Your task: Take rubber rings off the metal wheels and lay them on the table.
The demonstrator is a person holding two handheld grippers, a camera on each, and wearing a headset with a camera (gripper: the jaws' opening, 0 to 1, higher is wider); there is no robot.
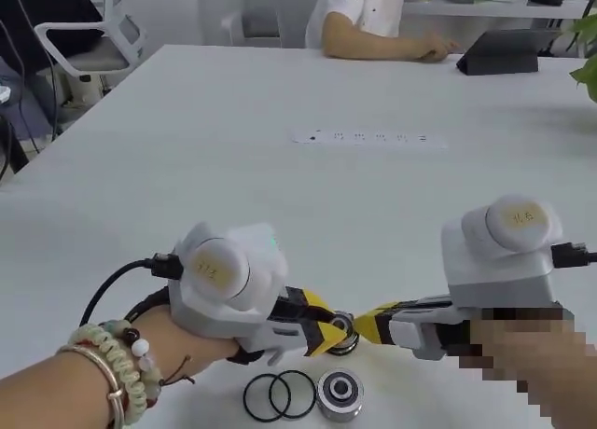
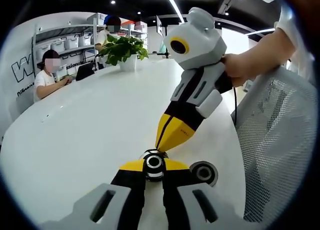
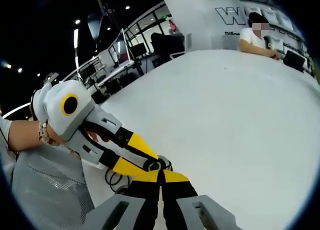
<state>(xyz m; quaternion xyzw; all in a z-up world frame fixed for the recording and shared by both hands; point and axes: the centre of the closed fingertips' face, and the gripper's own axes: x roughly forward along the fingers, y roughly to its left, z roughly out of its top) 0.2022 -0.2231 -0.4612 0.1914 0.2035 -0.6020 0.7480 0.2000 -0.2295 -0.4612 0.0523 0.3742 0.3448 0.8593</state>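
A metal wheel (image 1: 342, 330) with a black rubber ring round it hangs just above the white table (image 1: 280, 186), between the two grippers. My left gripper (image 1: 332, 336) is shut on this wheel (image 2: 153, 161), its yellow tips on either side. My right gripper (image 1: 361, 325) comes in from the right with its jaws shut, tips pinched at the wheel's rim, seemingly on the ring. In the right gripper view my own tips (image 3: 161, 174) meet the wheel (image 3: 159, 165). Two loose rubber rings (image 1: 280, 395) and a bare second wheel (image 1: 339, 394) lie on the table below.
A white power strip (image 1: 373, 137) lies mid-table. A person (image 1: 373, 23) sits at the far edge beside a black tablet stand (image 1: 499, 51). An office chair (image 1: 93, 37) stands at the back left. A potted plant (image 2: 122, 47) sits at the table's far end.
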